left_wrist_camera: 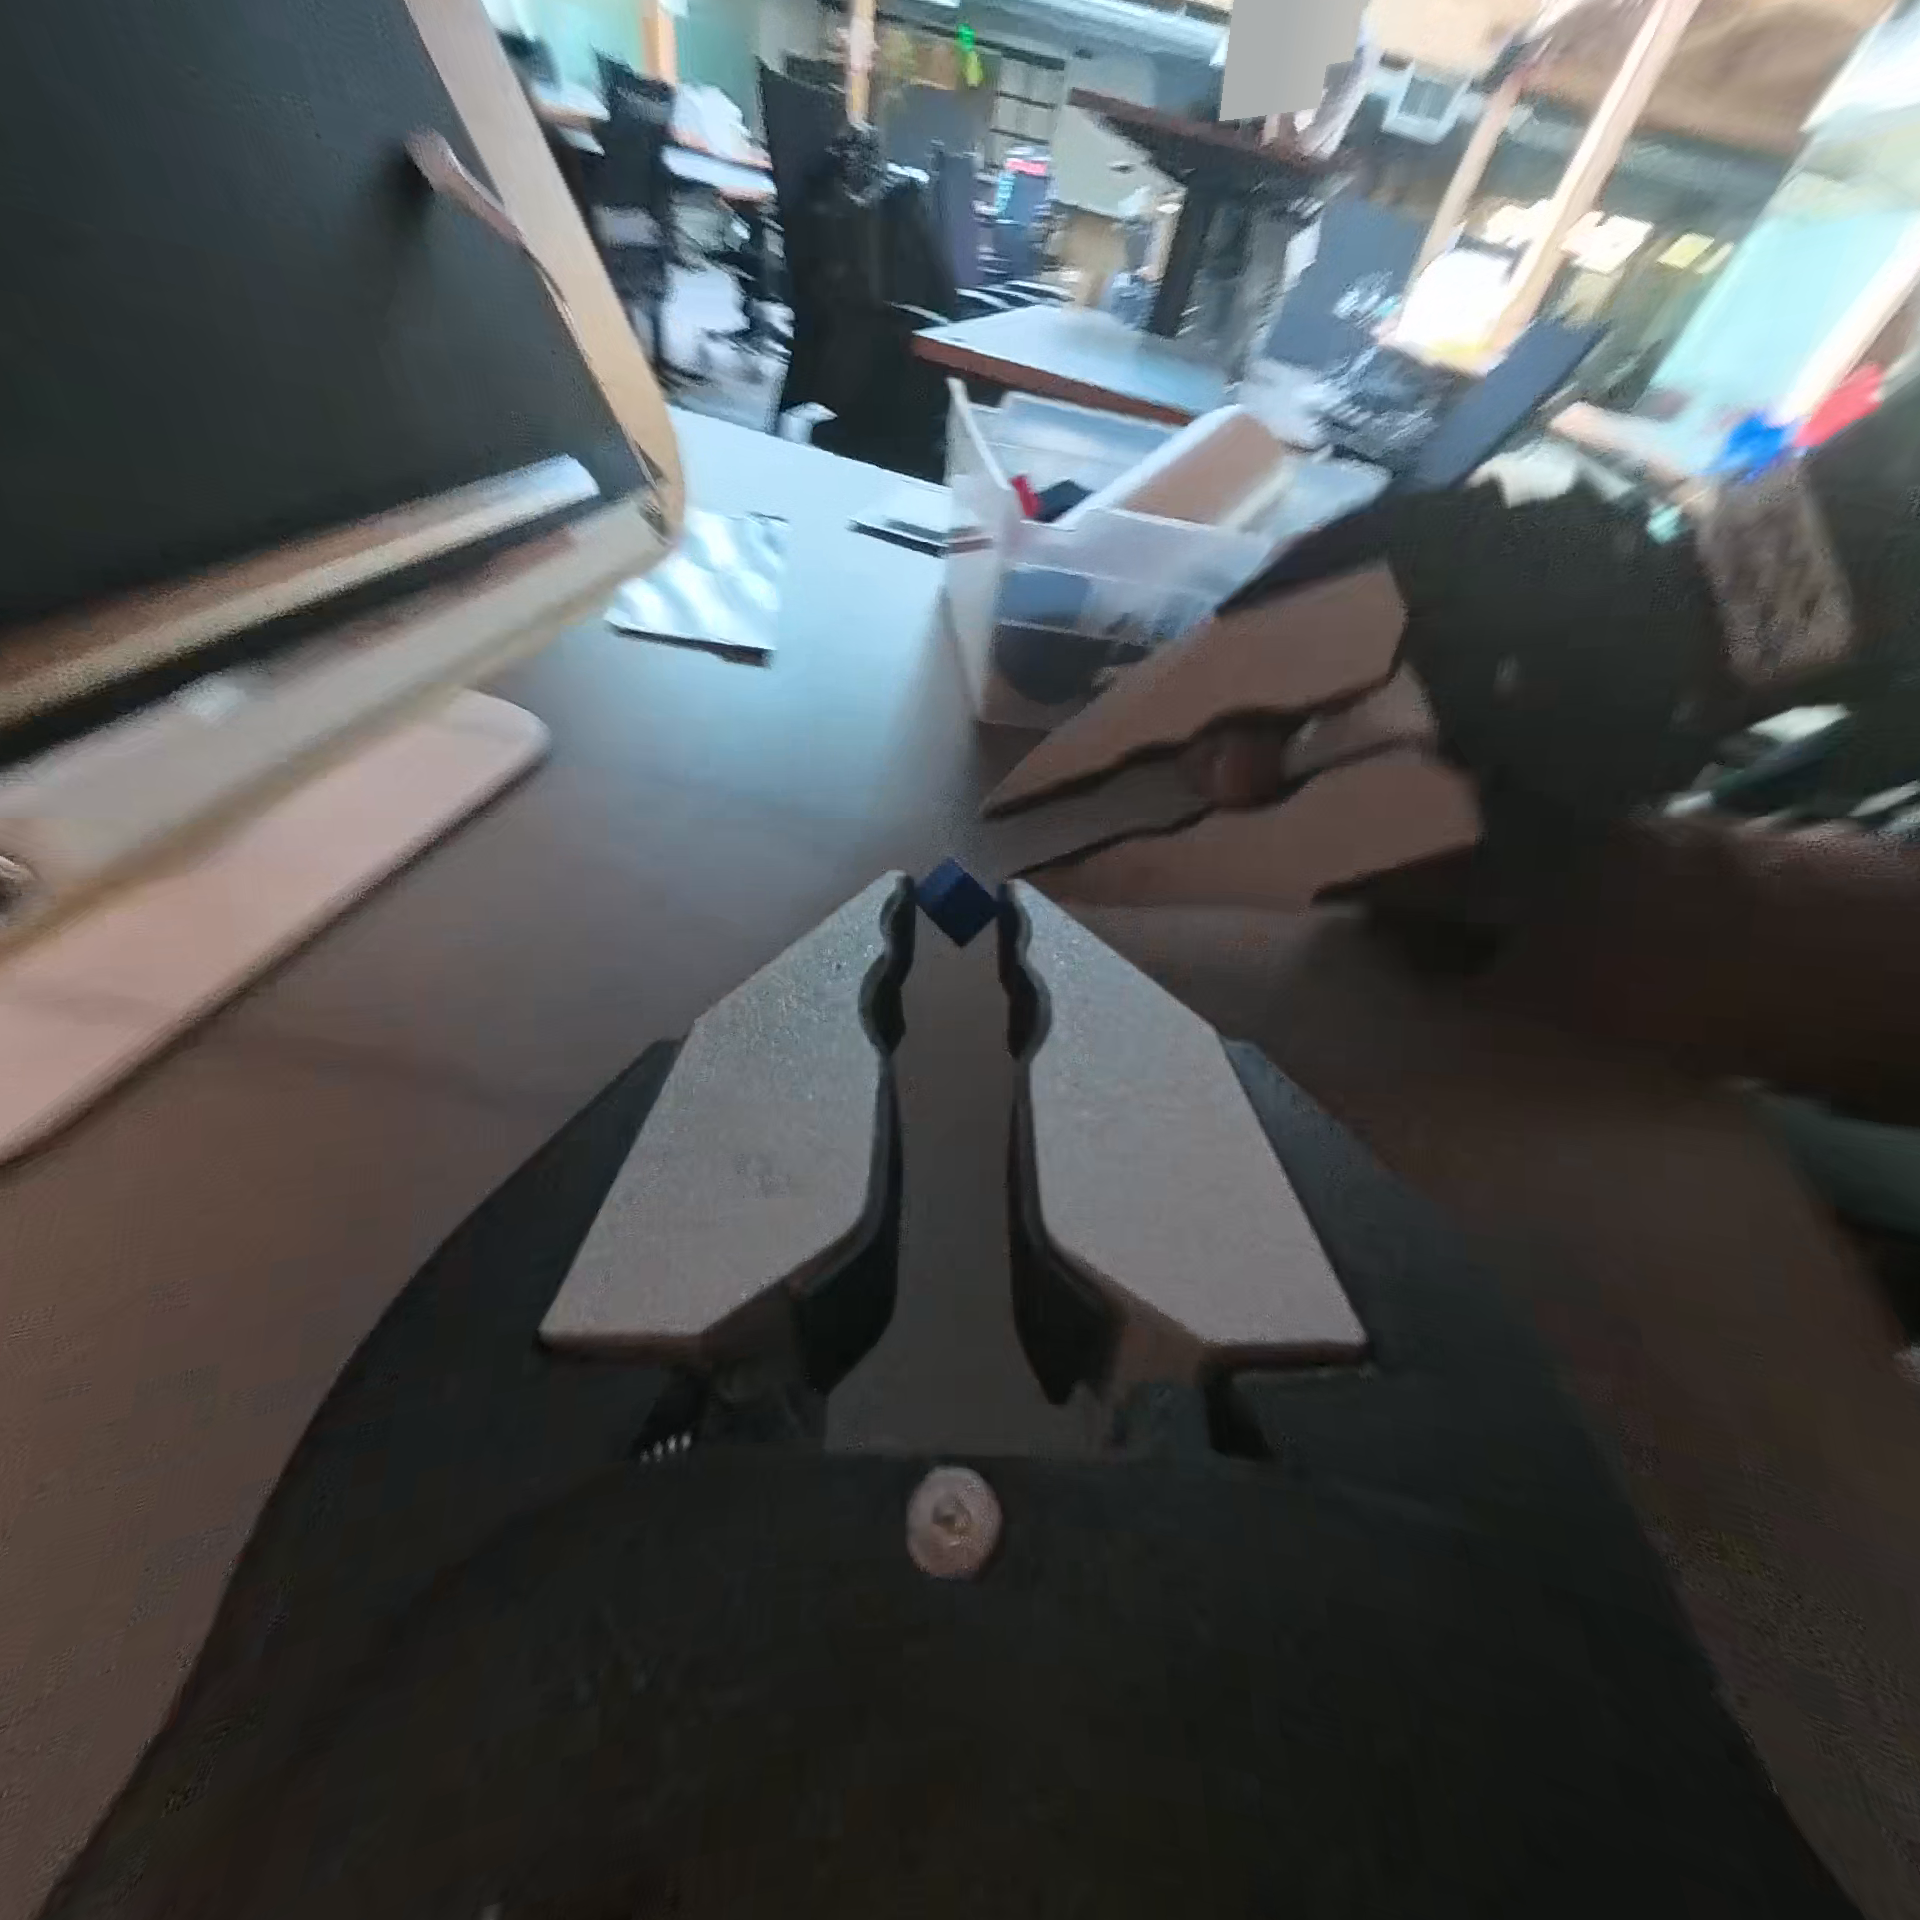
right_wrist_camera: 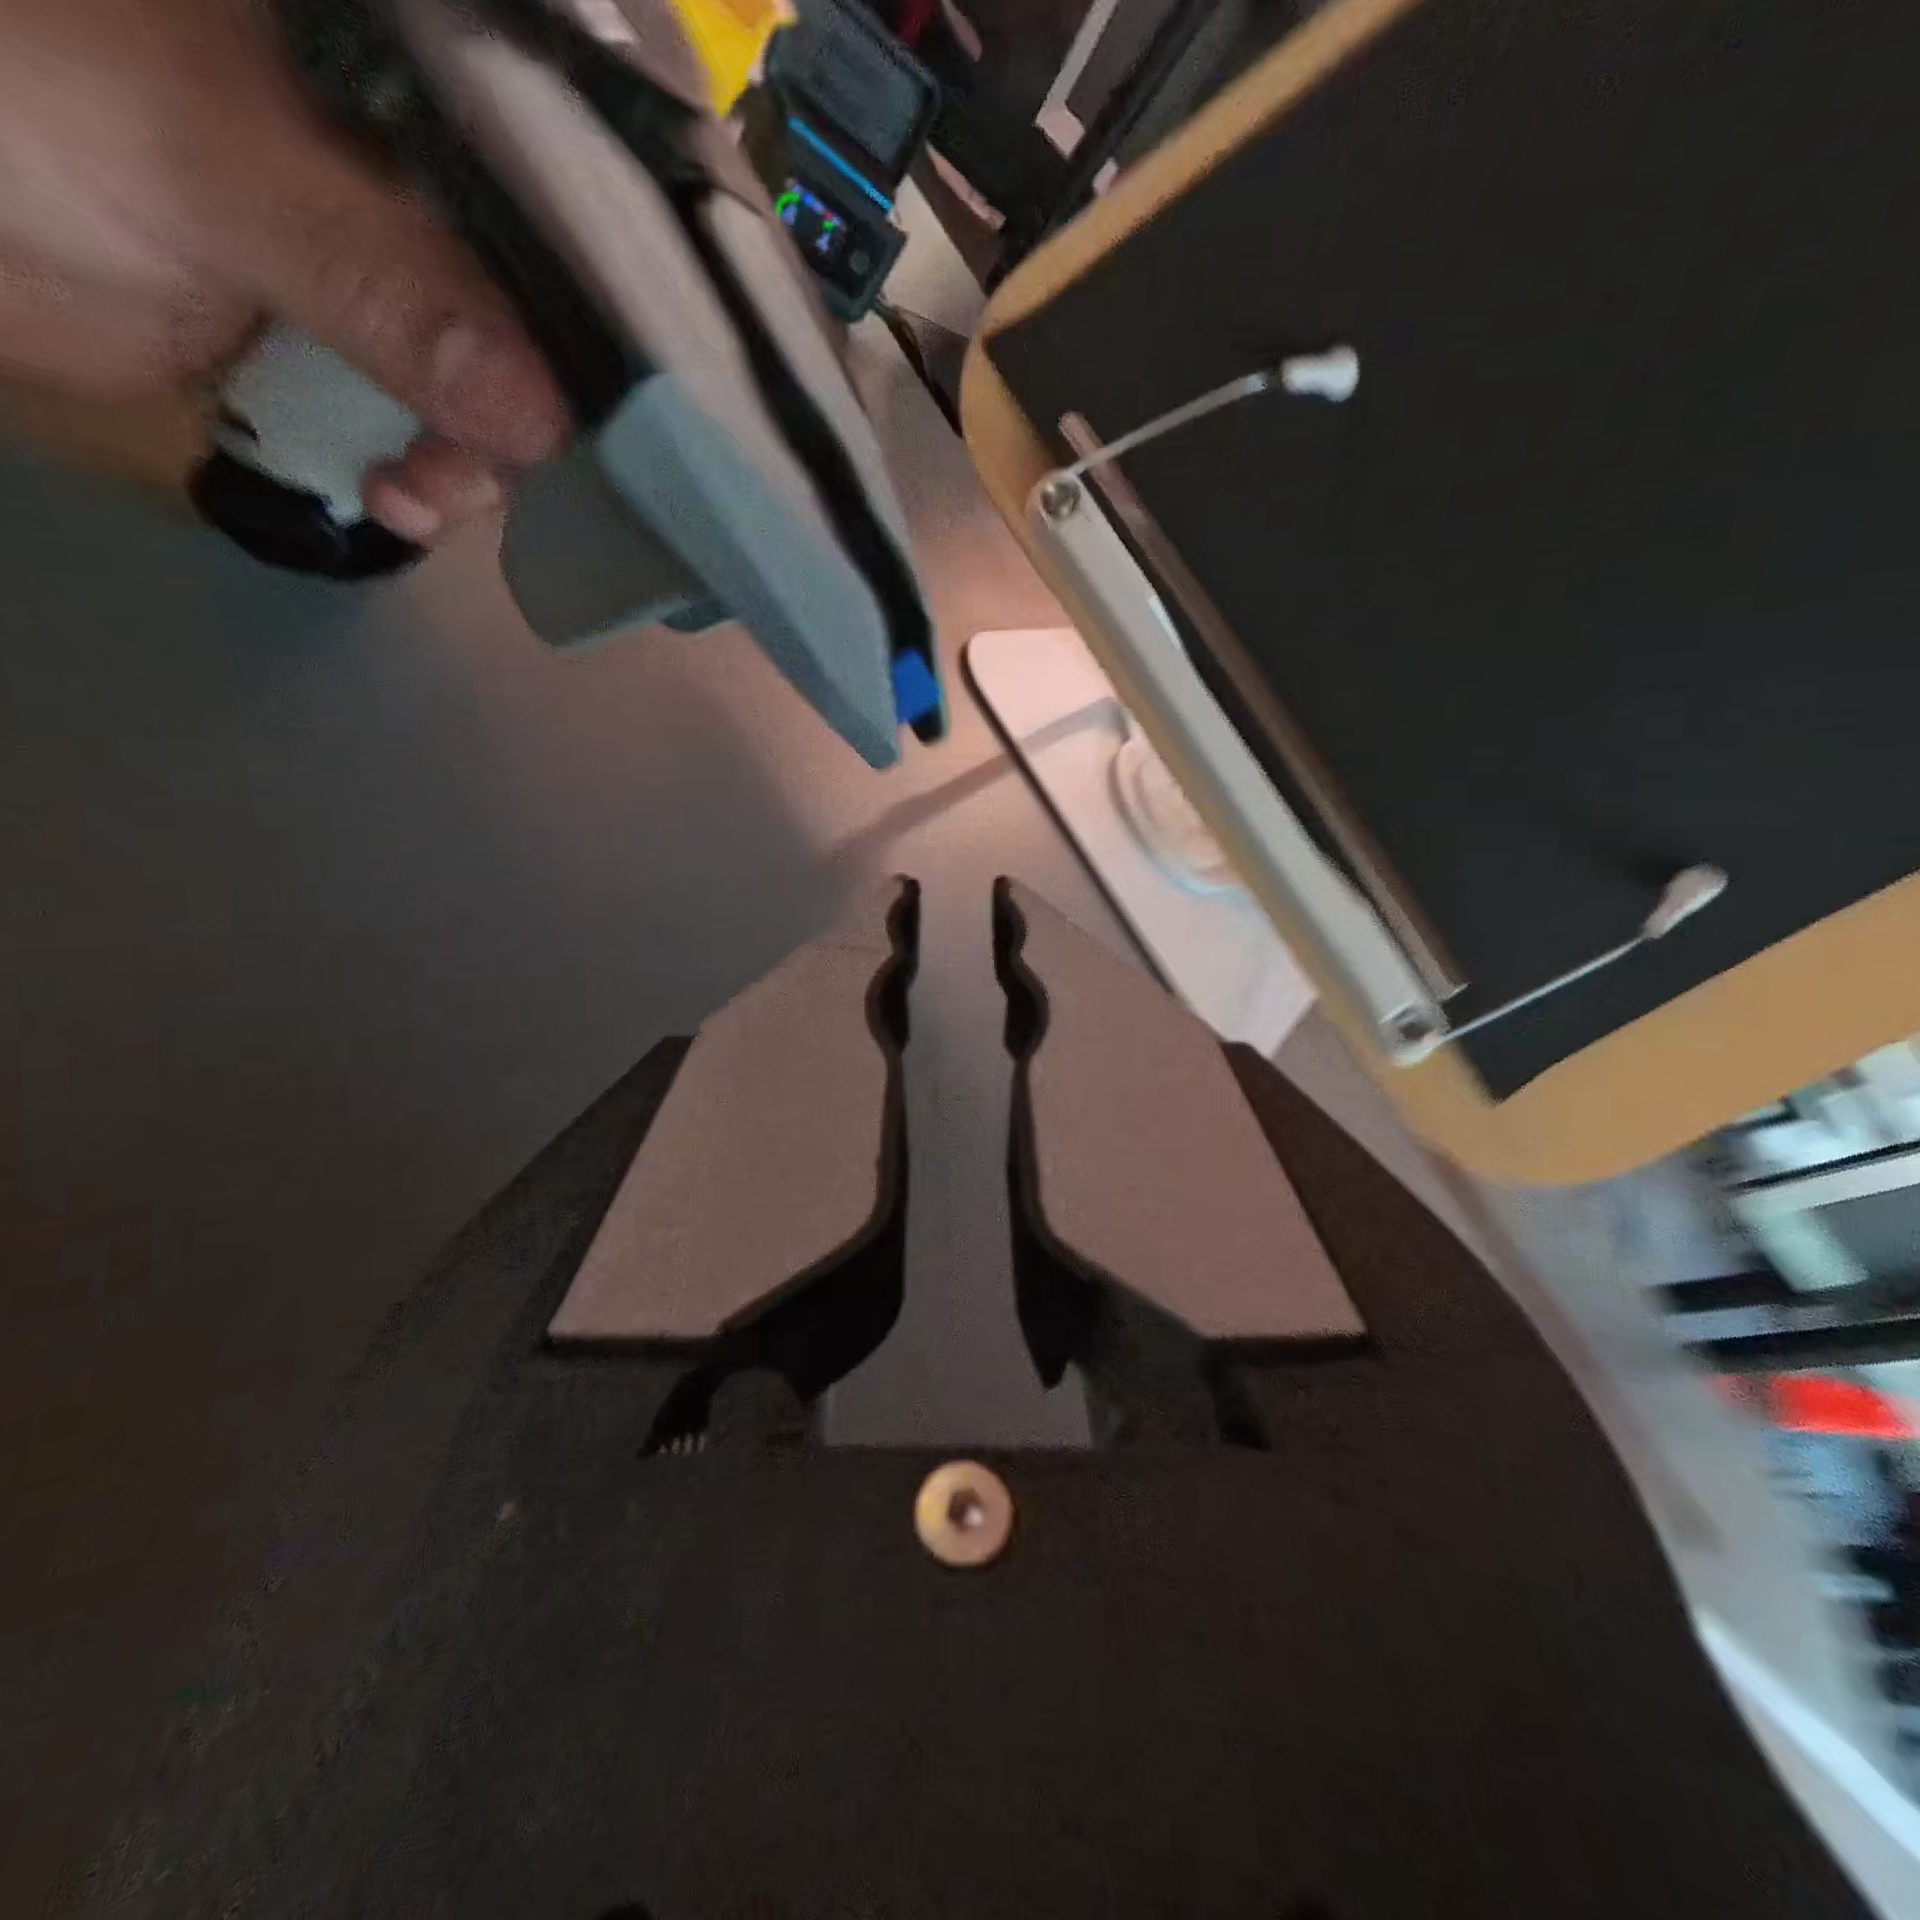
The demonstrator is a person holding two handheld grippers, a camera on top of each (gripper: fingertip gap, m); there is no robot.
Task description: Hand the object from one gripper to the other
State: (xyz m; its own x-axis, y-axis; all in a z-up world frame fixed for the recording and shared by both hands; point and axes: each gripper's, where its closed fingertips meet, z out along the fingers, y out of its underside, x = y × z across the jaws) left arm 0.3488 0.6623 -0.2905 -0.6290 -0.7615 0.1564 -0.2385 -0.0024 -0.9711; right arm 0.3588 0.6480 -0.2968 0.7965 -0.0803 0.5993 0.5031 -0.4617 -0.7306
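Observation:
A small blue cube is pinched between the fingertips of my left gripper, held above the dark table. My right gripper comes in from the right with its tips just right of the cube, not touching it. In the right wrist view my right gripper has a narrow gap between its jaws and nothing in it. The left gripper hangs ahead of it, upper left, with the blue cube near its tips, held by a person's hand.
A black panel with a tan edge on a pale base stands at the left; it also shows in the right wrist view. A clear plastic box with items and a sheet of paper lie farther back.

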